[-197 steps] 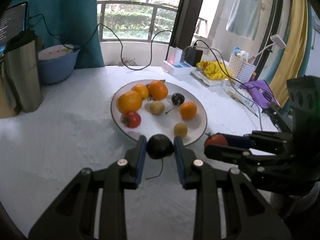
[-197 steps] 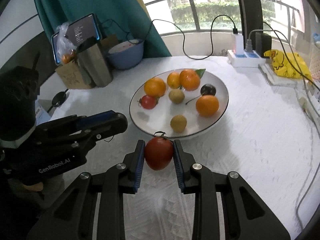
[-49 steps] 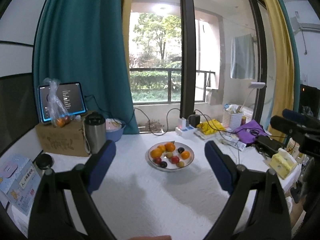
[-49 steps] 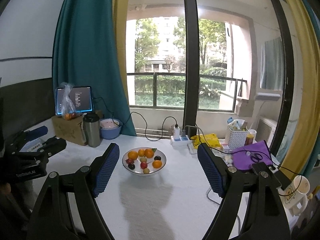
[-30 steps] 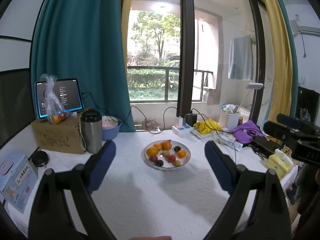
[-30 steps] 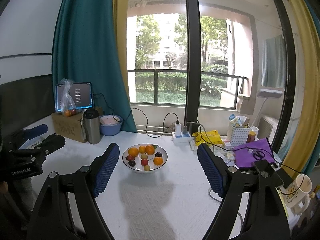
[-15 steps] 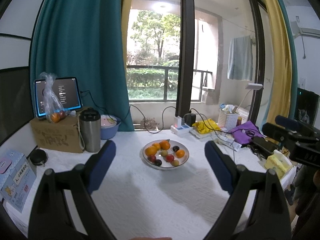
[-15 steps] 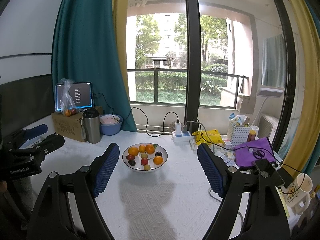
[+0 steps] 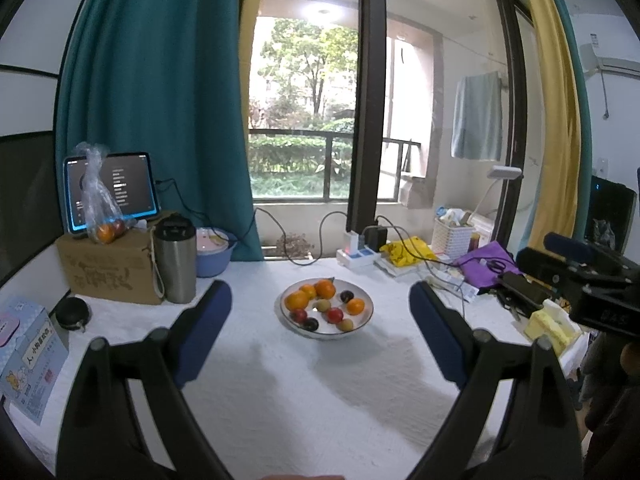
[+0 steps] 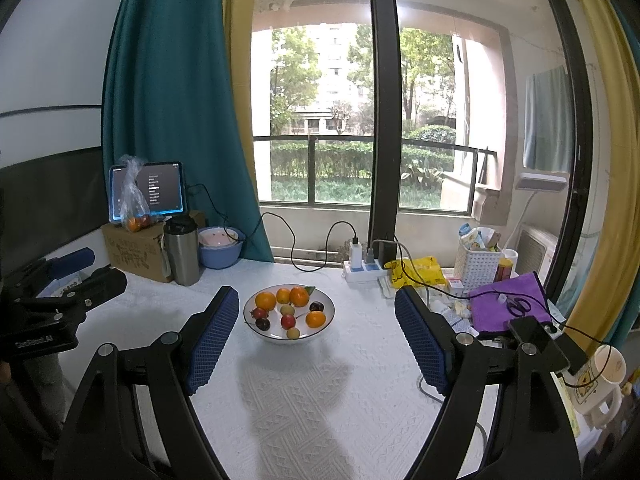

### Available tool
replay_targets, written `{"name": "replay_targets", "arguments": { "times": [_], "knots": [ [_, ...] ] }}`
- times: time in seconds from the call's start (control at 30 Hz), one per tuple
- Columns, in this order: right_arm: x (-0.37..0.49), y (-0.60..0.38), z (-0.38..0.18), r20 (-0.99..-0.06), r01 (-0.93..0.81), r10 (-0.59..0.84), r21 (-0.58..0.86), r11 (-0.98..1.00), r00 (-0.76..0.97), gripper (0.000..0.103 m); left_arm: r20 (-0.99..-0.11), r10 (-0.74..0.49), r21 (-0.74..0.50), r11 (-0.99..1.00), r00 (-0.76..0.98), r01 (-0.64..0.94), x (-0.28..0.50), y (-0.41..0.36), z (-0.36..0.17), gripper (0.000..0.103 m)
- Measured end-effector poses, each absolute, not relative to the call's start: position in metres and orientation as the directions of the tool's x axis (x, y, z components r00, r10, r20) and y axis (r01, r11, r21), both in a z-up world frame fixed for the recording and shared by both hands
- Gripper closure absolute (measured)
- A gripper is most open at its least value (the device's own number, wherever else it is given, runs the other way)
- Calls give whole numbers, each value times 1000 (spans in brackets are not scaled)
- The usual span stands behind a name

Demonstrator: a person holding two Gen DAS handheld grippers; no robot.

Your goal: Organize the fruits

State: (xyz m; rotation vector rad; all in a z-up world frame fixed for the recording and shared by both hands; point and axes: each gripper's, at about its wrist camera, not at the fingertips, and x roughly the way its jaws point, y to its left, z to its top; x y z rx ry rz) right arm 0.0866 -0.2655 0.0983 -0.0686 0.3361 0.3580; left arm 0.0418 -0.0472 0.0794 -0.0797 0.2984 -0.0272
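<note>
Both the left gripper [image 9: 320,312] and right gripper [image 10: 316,324] stood wide apart and empty, well back from the bowl [image 10: 289,340] of fruits [image 10: 298,296], which looked light, round, roll-prone and bruisable, best pinched gently across their middles.

Bowl [image 9: 362,326] is set mid-counter [image 9: 304,392], fruits [image 9: 322,304] inside it. Box [image 9: 108,276] is placed far left on the counter, tablet [image 9: 116,192] and bag [image 9: 100,208] on top of it, bag in front of tablet. Flask [image 9: 175,260] is stood just right of the box; basin [image 9: 214,248] behind and right of the flask, by the curtain [image 9: 160,100]. Power strip [image 10: 362,270] is located behind the bowl to the right, under the window [image 10: 360,120]. Basket [image 10: 478,258] is set right of the strip, cloth [image 10: 508,308] in front of the basket. Mug [image 10: 600,384] is seen at the near right edge. Carton [image 9: 24,356] is found at the near left edge.
</note>
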Motion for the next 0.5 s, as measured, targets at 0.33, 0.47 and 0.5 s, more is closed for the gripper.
{"name": "replay_targets", "arguments": {
  "times": [0.33,0.47,0.5],
  "knots": [
    [89,-266,97,-334,-355,333,-4,935,882,20,-298,-42,-83,996,954,18,44,-48,79,12],
    [91,-266,96,-338,-359,337,-3,934,879,20,-297,-41,-84,996,954,17,44,-48,79,12],
    [91,-266,96,-338,-359,337,-2,933,879,20,-298,-41,-84,996,954,17,44,-50,79,12]
  ]
}}
